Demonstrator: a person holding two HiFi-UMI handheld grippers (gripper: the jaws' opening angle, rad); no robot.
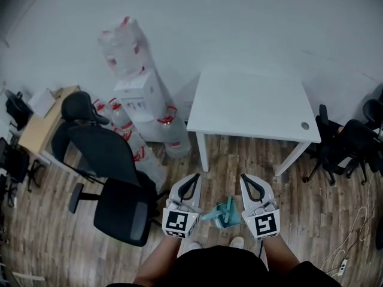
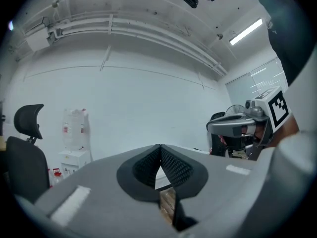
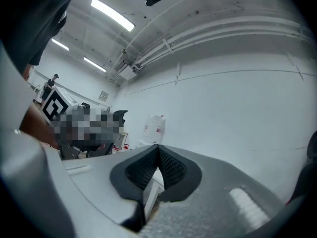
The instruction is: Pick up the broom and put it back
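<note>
The teal broom (image 1: 222, 213) lies low on the wooden floor (image 1: 335, 220), seen from the head view in the gap between the two grippers and touched by neither. The left gripper (image 1: 192, 179) has its jaws pressed together with nothing between them, and the right gripper (image 1: 248, 179) is the same. Ahead stand a white table (image 1: 251, 106), a black office chair (image 1: 114, 160) and stacked water bottles (image 1: 128, 46). The bottles' red labels are too small to read.
</note>
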